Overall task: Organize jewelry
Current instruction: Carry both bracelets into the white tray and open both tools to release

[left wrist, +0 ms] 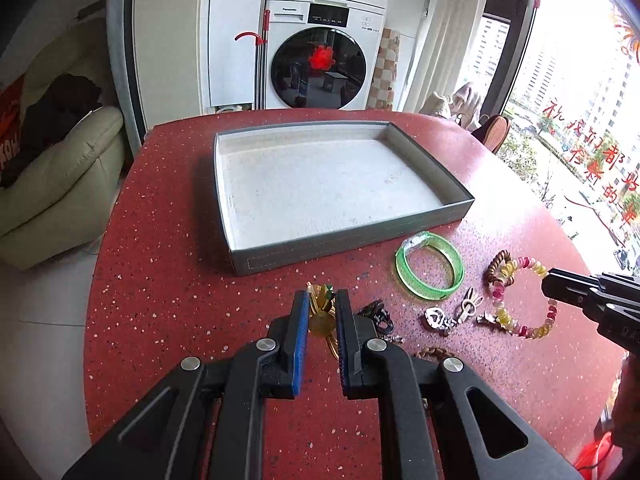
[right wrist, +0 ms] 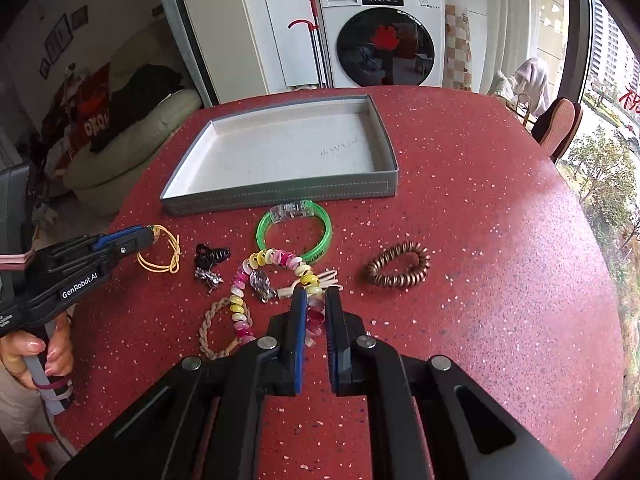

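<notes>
Clamped between the left gripper point(left wrist: 322, 312) jaws is the yellow cord bracelet point(right wrist: 162, 254); the right gripper point(right wrist: 316, 312) pinches the pink-and-yellow bead bracelet point(right wrist: 276, 264) (both apparently mid-pickup). Next, probably, carry each forward over the grey tray point(left wrist: 240, 240) wall ahead.

Both grippers angle downward over the near edge — the left gripper point(left wrist: 322, 300) pinched narrow, the right gripper point(right wrist: 316, 298) pinched narrow too. A hand point(right wrist: 38, 354) wraps the left handle.
</notes>
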Tool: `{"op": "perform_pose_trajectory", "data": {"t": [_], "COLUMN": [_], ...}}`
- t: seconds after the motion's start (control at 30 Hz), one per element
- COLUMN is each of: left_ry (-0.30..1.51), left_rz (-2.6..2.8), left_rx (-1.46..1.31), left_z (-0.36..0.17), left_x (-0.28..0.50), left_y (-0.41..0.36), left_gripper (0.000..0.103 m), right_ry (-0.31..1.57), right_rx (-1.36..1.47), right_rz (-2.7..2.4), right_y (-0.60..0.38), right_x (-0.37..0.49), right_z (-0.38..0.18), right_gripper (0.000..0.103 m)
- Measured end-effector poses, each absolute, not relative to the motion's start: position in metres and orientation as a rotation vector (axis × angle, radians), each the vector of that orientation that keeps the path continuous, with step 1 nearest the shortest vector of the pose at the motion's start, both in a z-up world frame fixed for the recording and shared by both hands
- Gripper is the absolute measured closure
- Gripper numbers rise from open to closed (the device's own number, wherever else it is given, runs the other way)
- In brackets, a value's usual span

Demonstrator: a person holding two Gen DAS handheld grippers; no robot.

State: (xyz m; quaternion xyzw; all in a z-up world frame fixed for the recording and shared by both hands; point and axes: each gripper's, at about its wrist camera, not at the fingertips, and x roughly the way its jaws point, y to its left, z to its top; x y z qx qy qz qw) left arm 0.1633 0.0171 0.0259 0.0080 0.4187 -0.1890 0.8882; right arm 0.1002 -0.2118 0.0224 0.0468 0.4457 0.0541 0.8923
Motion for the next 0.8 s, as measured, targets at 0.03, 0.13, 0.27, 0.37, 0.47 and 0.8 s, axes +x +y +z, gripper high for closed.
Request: {"op": "perform_pose_trajectory", "data": {"t": [0.03, 0.13, 0.27, 0.37, 0.47, 0.8], "left_ry": [0.86, 0.825, 0.8, 0.79, 0.802, 0.882], "left_rz": [-0.396, -0.385, -0.372, -0.356, -0.328, -0.23], "left_rx": [0.011, 0.026, 0.028, 0.029, 0.02, 0.049], "left_z": [0.031, 0.044, 0.055, 0.056, 0.049, -0.003], "left_x": [0.167, 0.183, 0.214, 0.242, 0.273, 0.336], "left_y": [0.017, 0.012, 0.004, -0.003, -0.011, -0.028], "left_gripper": [0.072, 0.072, 0.072, 0.072, 0.072, 0.072], "right_ry": [0.918, 0.895, 0.881, 0.882, 0.894, 0.969], "right_rx": [0.098, 0.087, 0.075, 0.07, 0.086, 0.154], "right_rz": [0.118, 0.132, 0.143, 0.143, 0.145, 0.104], "right_y": [-0.212, -0.211, -0.208, -0.207, -0.207, -0.213], "right_x": [0.108, 0.132, 0.171, 0.202, 0.233, 0.315], "right_z": [0.027, 0.039, 0.048, 0.049, 0.043, -0.003], "right_gripper": [0.093, 0.093, 0.093, 0.093, 0.093, 0.093]}}
